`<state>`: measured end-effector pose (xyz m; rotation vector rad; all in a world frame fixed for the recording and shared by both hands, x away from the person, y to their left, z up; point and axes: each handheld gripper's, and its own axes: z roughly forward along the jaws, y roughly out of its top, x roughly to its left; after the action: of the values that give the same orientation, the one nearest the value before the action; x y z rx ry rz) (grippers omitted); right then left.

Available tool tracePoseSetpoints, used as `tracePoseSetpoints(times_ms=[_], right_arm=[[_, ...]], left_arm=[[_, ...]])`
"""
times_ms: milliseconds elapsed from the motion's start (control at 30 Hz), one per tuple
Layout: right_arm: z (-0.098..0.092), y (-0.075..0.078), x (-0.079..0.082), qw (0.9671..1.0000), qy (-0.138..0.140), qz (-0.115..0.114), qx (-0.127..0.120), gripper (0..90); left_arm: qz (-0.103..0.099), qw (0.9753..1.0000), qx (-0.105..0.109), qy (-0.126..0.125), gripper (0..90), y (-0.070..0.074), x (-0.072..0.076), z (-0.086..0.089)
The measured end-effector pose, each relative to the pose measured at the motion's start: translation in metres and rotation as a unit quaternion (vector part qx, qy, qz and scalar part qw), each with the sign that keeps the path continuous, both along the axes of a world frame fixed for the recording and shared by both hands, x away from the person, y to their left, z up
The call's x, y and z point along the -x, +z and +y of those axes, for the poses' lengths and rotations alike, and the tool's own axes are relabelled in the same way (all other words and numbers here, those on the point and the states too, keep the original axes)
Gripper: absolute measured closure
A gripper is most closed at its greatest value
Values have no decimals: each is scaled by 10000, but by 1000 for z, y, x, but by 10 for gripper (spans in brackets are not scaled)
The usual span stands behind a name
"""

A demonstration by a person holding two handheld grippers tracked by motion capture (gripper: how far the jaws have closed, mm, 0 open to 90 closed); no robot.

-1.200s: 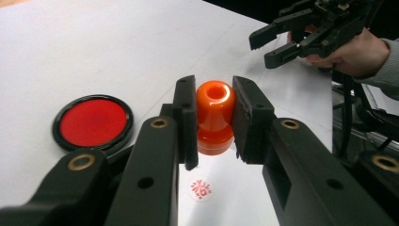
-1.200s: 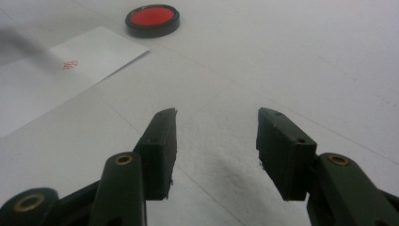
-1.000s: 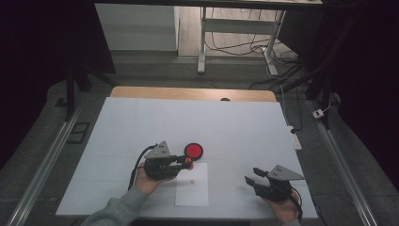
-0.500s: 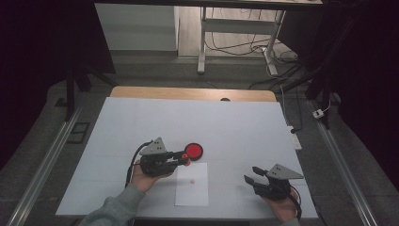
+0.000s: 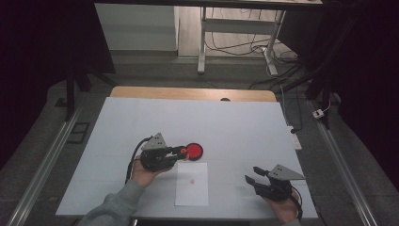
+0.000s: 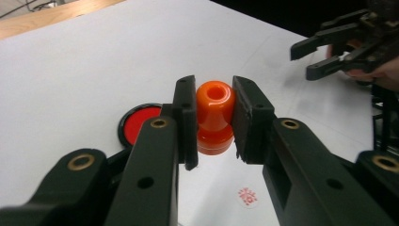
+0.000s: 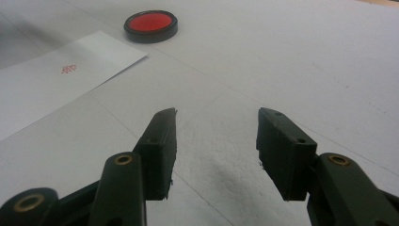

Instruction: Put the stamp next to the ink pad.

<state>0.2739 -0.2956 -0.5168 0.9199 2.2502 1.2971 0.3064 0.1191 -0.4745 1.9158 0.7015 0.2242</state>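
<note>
Clamped between the jaws of the left gripper [image 6: 214, 117], the orange stamp [image 6: 215, 117] hangs above the table [image 5: 235, 122], just beside the red ink pad [image 6: 139, 123] and near the top edge of the paper [image 5: 192, 183]. That sheet carries a small red mark [image 5: 192, 181]. Nothing lies between stamp and pad. Well apart, by the table's near right corner, the right gripper [image 7: 216, 136] has its jaws wide apart and empty, pointing toward the pad [image 7: 151, 23].

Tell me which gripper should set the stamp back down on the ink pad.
Left. The left gripper already clamps the orange stamp right beside the red ink pad. The right gripper is open, holds nothing, and sits farther off.
</note>
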Motion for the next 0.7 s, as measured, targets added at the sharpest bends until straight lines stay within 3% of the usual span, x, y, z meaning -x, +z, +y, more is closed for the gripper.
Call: tracePoseSetpoints(times_ms=[700], right_arm=[[-2,1,2,10000,-27,-15,-17,476]], left_arm=[[12,9987,-286,426,720,-1,-28,15]])
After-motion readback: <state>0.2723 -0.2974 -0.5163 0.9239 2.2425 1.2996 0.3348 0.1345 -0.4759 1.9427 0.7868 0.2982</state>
